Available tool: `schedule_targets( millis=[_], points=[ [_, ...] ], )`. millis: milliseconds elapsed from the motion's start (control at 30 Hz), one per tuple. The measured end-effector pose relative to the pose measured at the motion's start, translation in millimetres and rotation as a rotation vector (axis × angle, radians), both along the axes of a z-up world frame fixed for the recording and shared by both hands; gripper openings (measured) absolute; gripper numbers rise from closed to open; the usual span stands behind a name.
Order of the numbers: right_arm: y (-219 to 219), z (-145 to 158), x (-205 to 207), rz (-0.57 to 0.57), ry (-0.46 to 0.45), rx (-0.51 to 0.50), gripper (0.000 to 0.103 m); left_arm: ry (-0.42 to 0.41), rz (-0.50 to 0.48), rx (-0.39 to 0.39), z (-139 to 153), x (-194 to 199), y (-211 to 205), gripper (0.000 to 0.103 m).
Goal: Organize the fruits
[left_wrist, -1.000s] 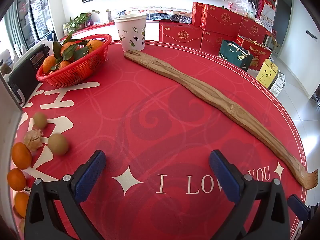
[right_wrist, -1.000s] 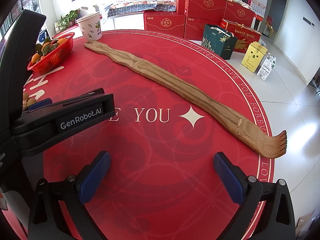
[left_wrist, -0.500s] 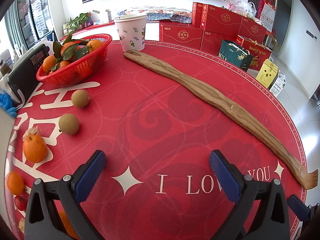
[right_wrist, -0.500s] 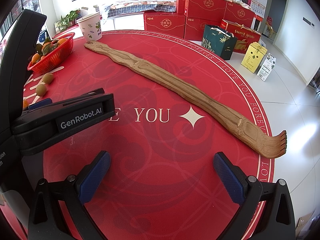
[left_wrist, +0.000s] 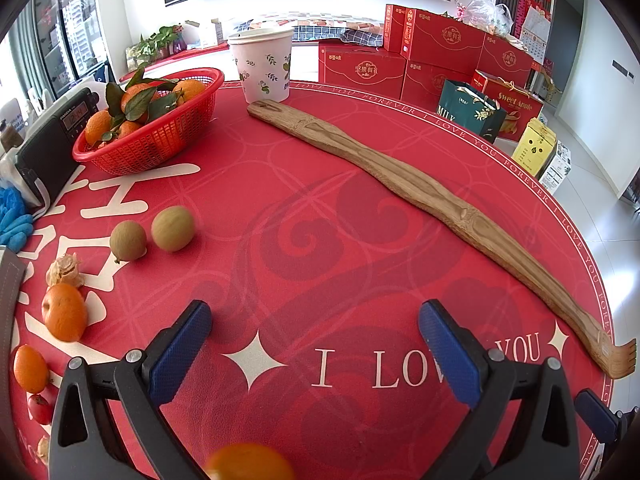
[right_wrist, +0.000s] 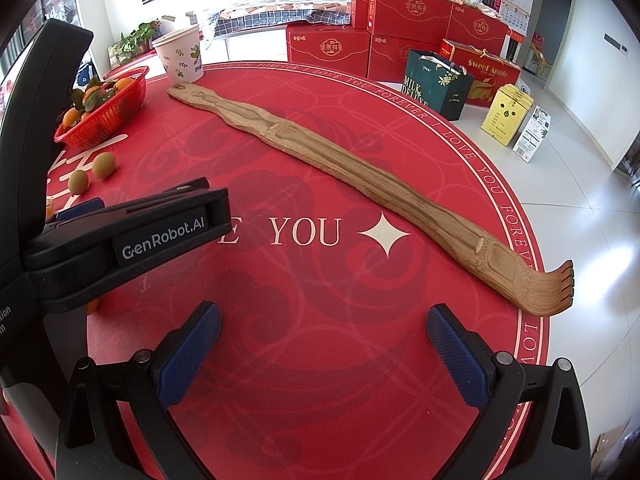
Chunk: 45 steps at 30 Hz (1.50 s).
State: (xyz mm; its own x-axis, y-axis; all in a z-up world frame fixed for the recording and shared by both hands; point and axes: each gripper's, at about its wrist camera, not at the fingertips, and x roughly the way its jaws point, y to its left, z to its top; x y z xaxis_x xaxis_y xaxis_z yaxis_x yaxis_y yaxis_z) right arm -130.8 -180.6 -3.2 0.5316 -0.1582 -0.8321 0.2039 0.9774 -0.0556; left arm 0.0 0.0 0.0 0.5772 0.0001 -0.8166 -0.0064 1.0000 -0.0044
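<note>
Since the earlier frame the left-hand view has swung so that more loose fruit shows along the left edge of the round red table; the two brown-green fruits now sit together further in from that edge, and a blurred orange has come into sight at the bottom of the view, below and between the left tongs' fingers.

Across the table, from its far edge beside the paper cup to its near right edge, lies the long wooden back-scratcher, flat and well apart from both tongs. The red basket stands near the far left edge, holding leafy oranges. A black radio stands just left of it.

The left tongs hover with their blue pads spread wide, gripping nothing; the loose fruit lies to their left and ahead, not between the fingers. Nearest the left finger is an orange with a dried husk just beyond it; another orange and a small red fruit lie closer to the left edge.

The right tongs are likewise spread and bare, over open red cloth near the table's right edge, with the scratcher's clawed end to their right.
</note>
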Motion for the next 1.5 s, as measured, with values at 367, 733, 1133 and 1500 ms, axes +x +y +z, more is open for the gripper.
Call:
schedule_targets(
  millis=[367,733,1133,1500],
  points=[
    [-0.1,-0.4,-0.2,0.008,-0.005,-0.001,0.103,0.000,0.000,0.000,0.0,0.0,0.0,0.103],
    [1.2,-1.5,1.7,0.006,-0.001,0.001,0.103,0.000,0.000,0.000,0.0,0.0,0.0,0.103],
    [1.2,-1.5,1.8,0.006,-0.001,0.002,0.103,0.000,0.000,0.000,0.0,0.0,0.0,0.103],
    [0.1,-3.0,0.9,-0.002,0.000,0.005,0.103,0.000,-0.002,0.000,0.2,0.2,1.3,0.103]
  ],
)
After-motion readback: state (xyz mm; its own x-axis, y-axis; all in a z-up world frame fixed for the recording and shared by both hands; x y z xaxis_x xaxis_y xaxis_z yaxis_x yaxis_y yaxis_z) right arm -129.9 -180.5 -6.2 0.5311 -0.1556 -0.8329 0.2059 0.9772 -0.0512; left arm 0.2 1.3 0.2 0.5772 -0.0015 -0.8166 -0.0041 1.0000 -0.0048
